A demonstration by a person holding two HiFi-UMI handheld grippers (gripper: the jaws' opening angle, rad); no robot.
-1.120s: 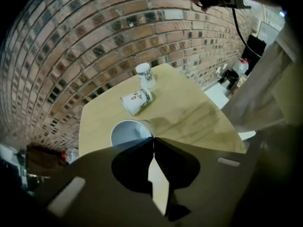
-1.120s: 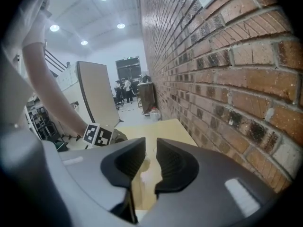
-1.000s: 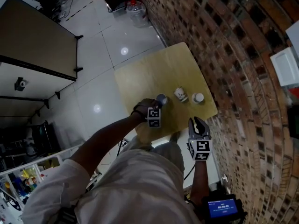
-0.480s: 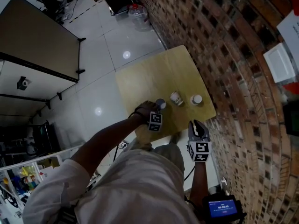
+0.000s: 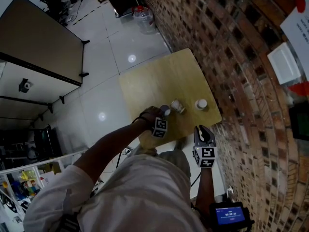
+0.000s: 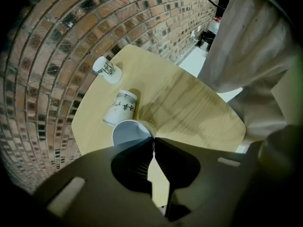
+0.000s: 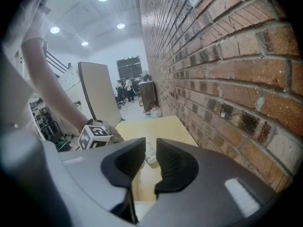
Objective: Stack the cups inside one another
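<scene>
While the left gripper [image 6: 152,140] pinches the held cup [image 6: 128,134] by its rim, the printed cup [image 6: 120,108] sits close at eleven o'clock.

Left arm [image 5: 110,146] stretched forward, left gripper [image 6: 154,141] aimed steeply down (jaws pinched together on the rim of a cup [image 6: 127,134]), right gripper [image 7: 149,151] low at near right, jaws slightly apart, empty.
</scene>
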